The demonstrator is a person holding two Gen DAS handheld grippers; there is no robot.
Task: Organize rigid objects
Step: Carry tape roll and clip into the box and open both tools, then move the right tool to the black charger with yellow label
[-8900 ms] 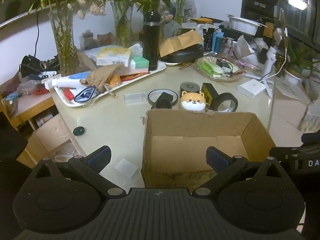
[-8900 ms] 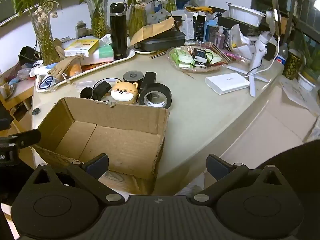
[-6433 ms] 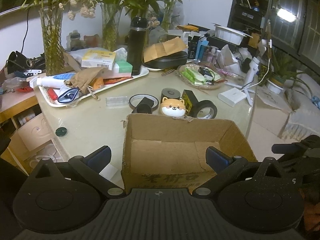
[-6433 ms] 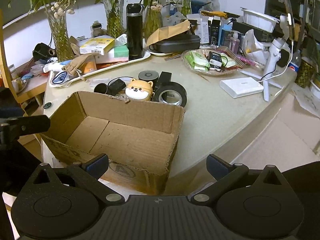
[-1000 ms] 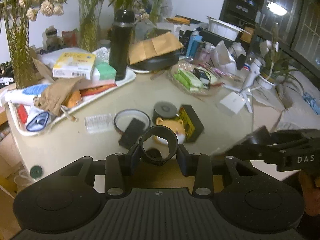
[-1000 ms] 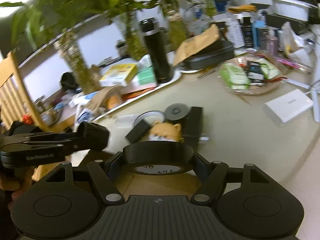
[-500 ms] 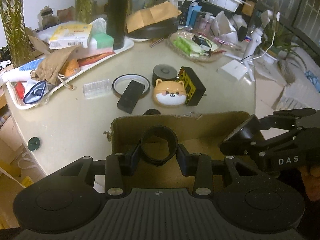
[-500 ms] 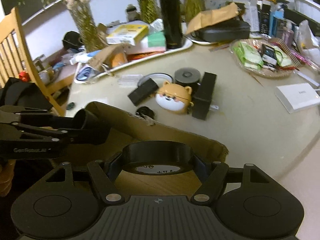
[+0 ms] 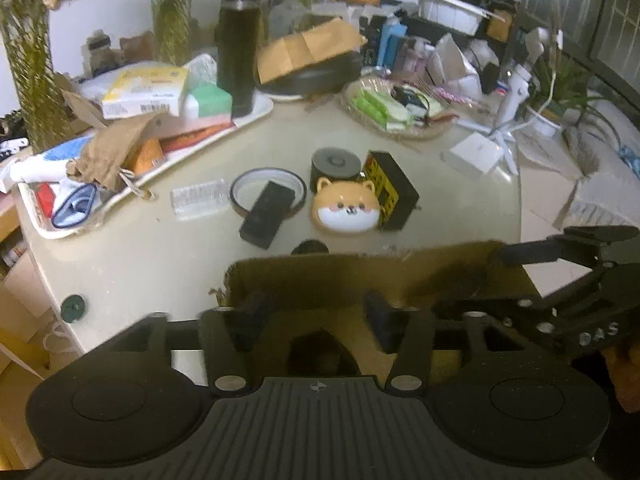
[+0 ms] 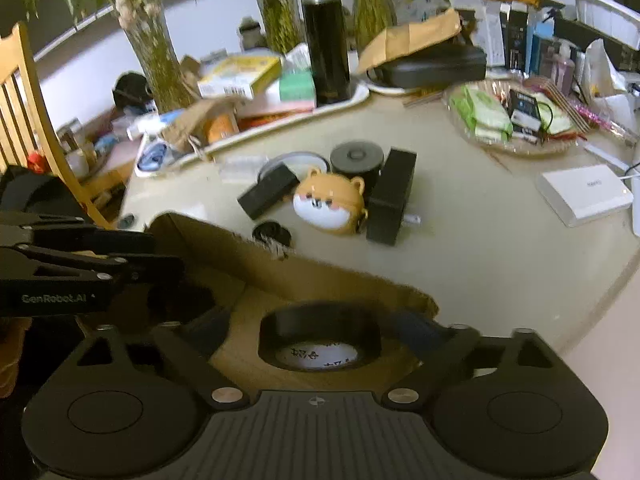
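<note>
An open cardboard box [image 9: 360,276] stands at the table's near edge; it also shows in the right wrist view [image 10: 320,276]. My left gripper [image 9: 318,316] is open over the box, and a small black ring [image 9: 320,354] lies below it inside. My right gripper [image 10: 320,332] is open over the box, with the black tape roll [image 10: 320,338] free between its spread fingers. Beyond the box lie a shiba-face case [image 9: 347,208], a black cylinder [image 9: 335,163], a yellow-black block [image 9: 390,194], a thin black block [image 9: 267,214] on a tape ring [image 9: 244,184], and a small black cap [image 9: 309,247].
A white tray [image 9: 248,120] with boxes, a pouch and a black flask [image 9: 237,40] stands at the back left. A basket of packets [image 9: 396,108] and a white box [image 9: 472,156] are at the right. Vases with plants line the back. A wooden chair [image 10: 28,120] stands left.
Both grippers lowered over the box and opened. The small black ring left the left gripper and the tape roll left the right gripper, both now in the box.
</note>
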